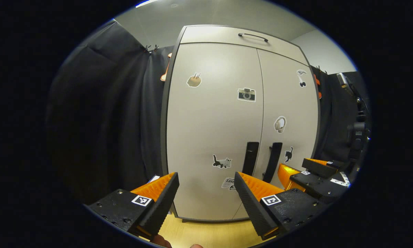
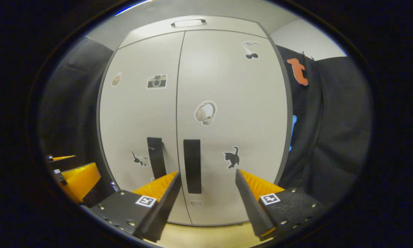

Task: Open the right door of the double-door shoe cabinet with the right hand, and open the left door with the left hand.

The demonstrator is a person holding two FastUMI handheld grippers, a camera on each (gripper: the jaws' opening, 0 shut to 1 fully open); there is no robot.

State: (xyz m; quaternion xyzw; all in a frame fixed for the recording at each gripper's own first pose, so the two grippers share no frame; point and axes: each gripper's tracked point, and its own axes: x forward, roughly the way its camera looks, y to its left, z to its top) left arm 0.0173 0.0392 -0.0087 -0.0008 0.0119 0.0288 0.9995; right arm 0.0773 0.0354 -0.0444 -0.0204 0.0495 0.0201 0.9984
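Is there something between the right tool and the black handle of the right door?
Nothing visible stands between them. The right tool is open and apart from the pale grey double-door shoe cabinet, with the black vertical handle of the right door straight ahead between its fingers.

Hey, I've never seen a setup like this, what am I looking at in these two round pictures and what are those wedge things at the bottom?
Those wedges are the fingers of two hand-held grasping tools; a person carries one in each hand. Each picture comes from a camera riding on one tool, looking forward. In the left gripper view, the left tool is open, holding nothing, with the right tool off to the side. In the right gripper view, the right tool is open too. Ahead stands a pale shoe cabinet with stickers, both doors shut, on a wooden floor. Its right door handle and left door handle are untouched.
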